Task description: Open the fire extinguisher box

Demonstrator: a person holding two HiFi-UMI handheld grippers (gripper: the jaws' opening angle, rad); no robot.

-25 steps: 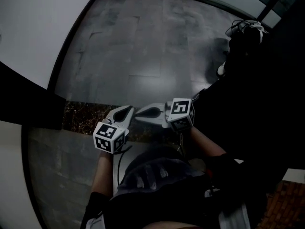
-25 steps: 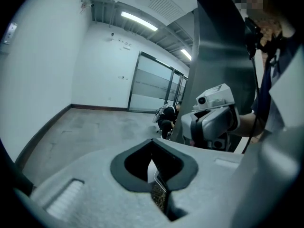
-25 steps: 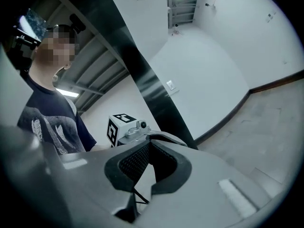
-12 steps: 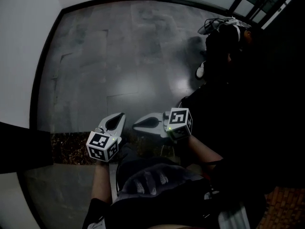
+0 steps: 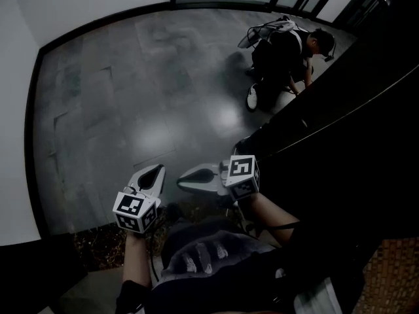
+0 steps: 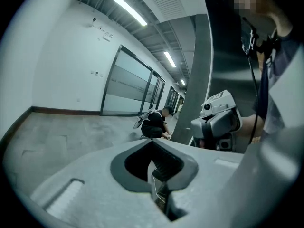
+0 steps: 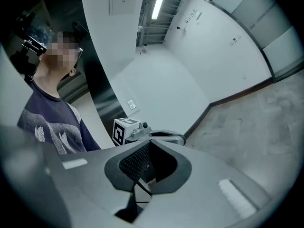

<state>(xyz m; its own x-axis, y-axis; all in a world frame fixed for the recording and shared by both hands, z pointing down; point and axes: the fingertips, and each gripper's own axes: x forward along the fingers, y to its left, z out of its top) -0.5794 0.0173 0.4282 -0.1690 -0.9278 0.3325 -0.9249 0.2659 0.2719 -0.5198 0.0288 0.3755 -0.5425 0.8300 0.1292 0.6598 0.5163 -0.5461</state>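
Our left gripper (image 5: 154, 170) is pressed together on nothing, pointing out over the grey floor (image 5: 124, 110). Just right of it, our right gripper (image 5: 183, 179) is likewise closed and empty. No fire extinguisher box shows in any view, so we judge ourselves only approaching it. Next we must find its door and spread a gripper for the latch.

The left gripper (image 5: 156, 171) and the right gripper (image 5: 185, 179) are pale grey, smooth-shelled tools with tapering jaws. Each carries a white cube (image 5: 135, 210) printed with black square markers. Inside the jaws sit dark, finely ribbed pads (image 7: 135, 161). The person wears a navy T-shirt (image 7: 50, 122) — short-sleeved, with a pale print on the chest.
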